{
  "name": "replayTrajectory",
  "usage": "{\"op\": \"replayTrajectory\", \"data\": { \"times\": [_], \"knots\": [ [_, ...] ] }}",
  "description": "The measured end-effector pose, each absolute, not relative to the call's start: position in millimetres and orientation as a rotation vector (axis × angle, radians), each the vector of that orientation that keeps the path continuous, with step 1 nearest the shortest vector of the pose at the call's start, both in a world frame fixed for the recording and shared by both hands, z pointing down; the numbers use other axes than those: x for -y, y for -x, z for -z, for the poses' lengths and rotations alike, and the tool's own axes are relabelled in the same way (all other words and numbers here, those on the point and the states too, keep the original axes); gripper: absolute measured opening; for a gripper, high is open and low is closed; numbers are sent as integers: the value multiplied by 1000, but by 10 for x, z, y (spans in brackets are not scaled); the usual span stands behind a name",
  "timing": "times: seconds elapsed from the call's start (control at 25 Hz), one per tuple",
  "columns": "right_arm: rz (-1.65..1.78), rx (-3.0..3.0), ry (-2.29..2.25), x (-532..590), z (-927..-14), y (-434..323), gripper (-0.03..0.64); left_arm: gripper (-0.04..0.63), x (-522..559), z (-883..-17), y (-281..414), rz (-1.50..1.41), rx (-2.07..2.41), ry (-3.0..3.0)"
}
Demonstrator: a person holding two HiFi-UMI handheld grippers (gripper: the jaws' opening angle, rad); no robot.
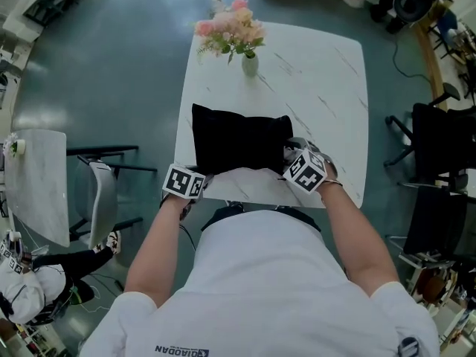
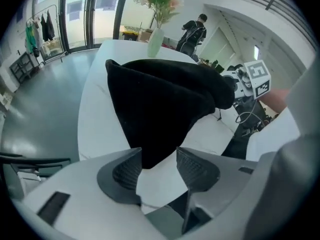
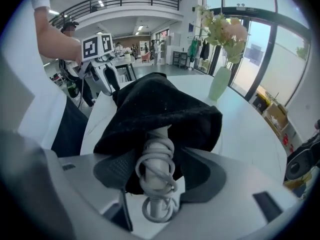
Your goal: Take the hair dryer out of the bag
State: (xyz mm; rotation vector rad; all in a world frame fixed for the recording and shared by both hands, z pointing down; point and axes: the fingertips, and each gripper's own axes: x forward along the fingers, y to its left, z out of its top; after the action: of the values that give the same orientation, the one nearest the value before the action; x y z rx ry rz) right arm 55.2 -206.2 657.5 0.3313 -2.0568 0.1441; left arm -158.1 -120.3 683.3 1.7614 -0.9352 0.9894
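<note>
Closest beneath us in the head view is our white shirt (image 1: 260,288), and past it the left gripper (image 1: 190,184) and right gripper (image 1: 301,166) sit at the near corners of a black bag (image 1: 238,140) lying on the white marble table (image 1: 320,80), with a vase of flowers (image 1: 249,64) at the far side. In the left gripper view, we see its jaws spread, a corner of the bag between them but not pinched. In the right gripper view, the hair dryer (image 3: 159,139) pokes handle-first from the bag's mouth, cord coiled round it, between spread jaws that do not clamp it.
</note>
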Motion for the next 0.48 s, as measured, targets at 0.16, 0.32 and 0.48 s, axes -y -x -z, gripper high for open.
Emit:
{"op": "replayTrajectory", "data": {
  "times": [0.16,0.32,0.48],
  "knots": [
    [-208,2012,-306,2047,-6713,-478,295,171,1292,-6918,1709,-966,1046,-1713],
    [-171,1967,-259,2021,-6790,-472,296,113,1318,-6905,1737,-958,1065,-1725],
    [-158,1960,-247,2011,-6790,-446,281,30,1379,-6881,1717,-942,1081,-1741]
  ]
}}
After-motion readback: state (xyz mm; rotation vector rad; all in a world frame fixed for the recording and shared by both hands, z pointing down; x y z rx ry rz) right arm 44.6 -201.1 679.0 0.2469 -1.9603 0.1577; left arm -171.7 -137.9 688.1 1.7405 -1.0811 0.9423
